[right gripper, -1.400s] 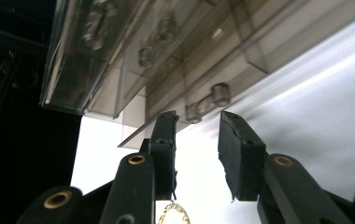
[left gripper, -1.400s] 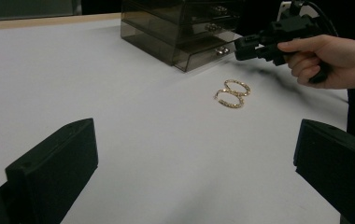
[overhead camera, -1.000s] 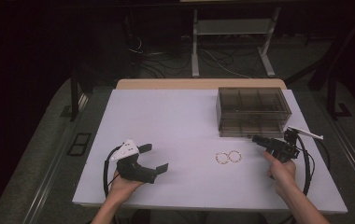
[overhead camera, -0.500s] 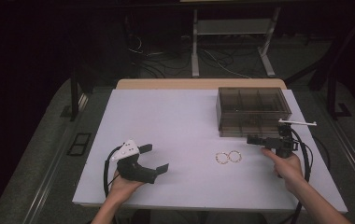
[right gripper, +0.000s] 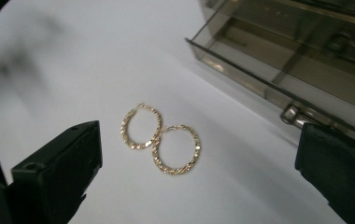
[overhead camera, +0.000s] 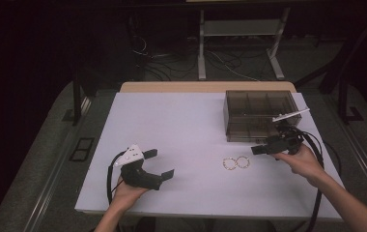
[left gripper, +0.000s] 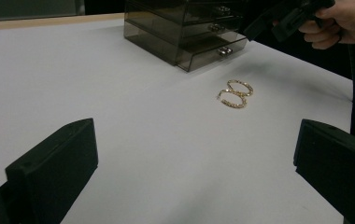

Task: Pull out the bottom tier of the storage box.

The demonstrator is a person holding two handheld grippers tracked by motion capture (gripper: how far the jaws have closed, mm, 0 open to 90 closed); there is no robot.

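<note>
Hoop earrings [right gripper: 160, 139] flat on tabletop [overhead camera: 181, 125], touching | right tongs [overhead camera: 264, 146] at 3 o'clock, just opened wide, empty, lifted since prior frame | drawer [right gripper: 301, 88] pulled open; pickup next | left tongs [overhead camera: 160, 164] open, empty.

Two twisted gold hoop earrings [right gripper: 161, 138] lie flat on the white bench [right gripper: 73, 70], touching each other, right between the right hand-held gripper [right gripper: 199, 172]'s wide-apart black jaws, which have just been opening. A smoky clear plastic drawer box [right gripper: 297, 51] sits upper right, bottom drawer pulled out a bit.
</note>
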